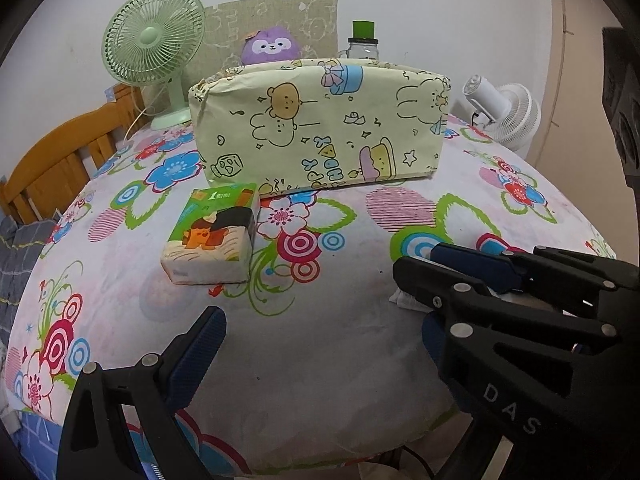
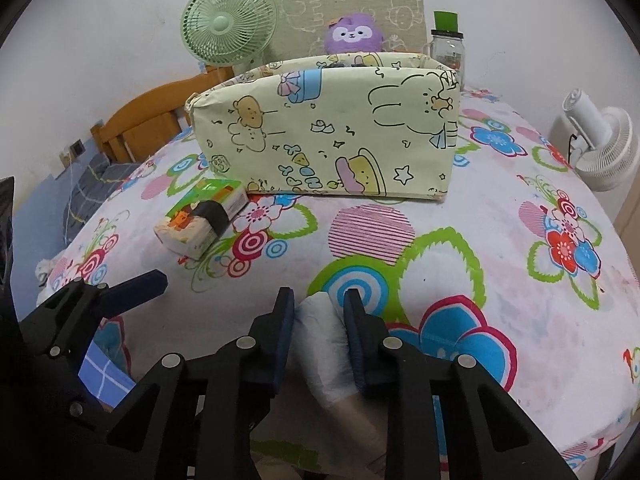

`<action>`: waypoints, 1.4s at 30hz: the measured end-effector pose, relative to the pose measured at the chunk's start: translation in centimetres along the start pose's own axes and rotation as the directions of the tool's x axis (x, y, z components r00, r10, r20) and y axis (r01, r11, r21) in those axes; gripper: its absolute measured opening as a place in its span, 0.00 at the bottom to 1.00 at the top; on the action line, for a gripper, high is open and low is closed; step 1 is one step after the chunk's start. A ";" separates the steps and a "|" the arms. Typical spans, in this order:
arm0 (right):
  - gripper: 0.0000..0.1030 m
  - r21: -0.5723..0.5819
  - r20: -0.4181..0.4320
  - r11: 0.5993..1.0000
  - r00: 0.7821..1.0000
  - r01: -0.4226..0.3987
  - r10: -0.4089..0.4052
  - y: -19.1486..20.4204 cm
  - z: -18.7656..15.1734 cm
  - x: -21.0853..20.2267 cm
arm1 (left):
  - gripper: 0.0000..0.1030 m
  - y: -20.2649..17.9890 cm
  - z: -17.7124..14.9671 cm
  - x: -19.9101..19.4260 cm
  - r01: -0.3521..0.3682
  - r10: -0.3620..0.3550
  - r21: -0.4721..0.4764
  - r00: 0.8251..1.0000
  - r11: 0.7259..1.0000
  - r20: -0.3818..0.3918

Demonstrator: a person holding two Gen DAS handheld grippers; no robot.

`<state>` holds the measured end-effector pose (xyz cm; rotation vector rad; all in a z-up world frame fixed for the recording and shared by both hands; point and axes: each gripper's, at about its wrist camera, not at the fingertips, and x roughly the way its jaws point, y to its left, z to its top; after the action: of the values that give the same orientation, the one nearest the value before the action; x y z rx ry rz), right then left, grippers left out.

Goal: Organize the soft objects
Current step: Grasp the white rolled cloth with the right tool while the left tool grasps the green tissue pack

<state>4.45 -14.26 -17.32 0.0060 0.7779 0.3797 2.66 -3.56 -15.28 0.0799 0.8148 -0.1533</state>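
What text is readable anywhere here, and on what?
"DAS": on the right hand-held gripper body.
"1" plus small blurred lettering: top of the tissue pack.
Upside-down colourful letters, not clearly readable: front of the cartoon-print box.
Nothing else legible.

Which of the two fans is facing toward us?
The green fan, left of the storage box, shows its front grille. The white fan on the right points away.

Behind my table stands a green desk fan (image 2: 229, 24) beside a wooden chair (image 2: 140, 122). A green-lidded glass jar (image 2: 448, 46) sits far back, and a white fan (image 2: 600, 148) stands off the table's right edge.
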 end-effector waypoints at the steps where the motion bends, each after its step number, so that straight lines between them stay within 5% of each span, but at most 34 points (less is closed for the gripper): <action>1: 0.24 0.003 0.002 1.000 1.000 0.000 0.000 0.0 0.0 0.0 | 0.96 0.1 0.1 0.1 -0.003 0.003 -0.002 1.000 1.000 0.000; 23: 0.26 0.020 0.029 1.000 1.000 0.004 -0.005 -0.3 4.5 2.5 | 0.96 2.3 3.6 1.0 -0.052 0.053 -0.070 0.998 0.996 0.021; 26: 0.31 0.035 0.029 0.999 1.000 -0.001 0.000 -0.6 4.7 2.6 | 0.96 2.3 3.6 1.2 -0.060 0.061 -0.060 0.998 0.996 0.018; 28: 0.46 0.041 0.016 0.999 1.000 -0.005 0.004 -0.8 4.7 2.6 | 0.96 2.1 3.5 1.3 -0.067 0.068 -0.050 0.998 0.997 0.018; 31: 0.56 0.056 -0.001 0.998 1.000 0.005 -0.005 -1.3 4.3 2.6 | 0.96 2.1 3.1 1.3 -0.068 0.068 -0.043 0.998 0.997 0.016; 38: 0.55 0.047 -0.019 0.999 1.000 0.002 -0.002 -1.4 2.9 2.2 | 0.96 2.3 1.8 1.7 -0.064 0.063 -0.053 0.998 0.997 -0.027; 42: 0.31 0.003 -0.023 0.999 0.999 0.042 -0.042 -0.6 2.5 2.1 | 0.96 2.4 1.6 1.8 -0.062 0.060 -0.061 0.998 0.996 -0.032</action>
<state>7.67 -13.75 -17.07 -0.0114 0.7998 0.3390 5.41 -1.56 -15.46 0.0482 0.8457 -0.0693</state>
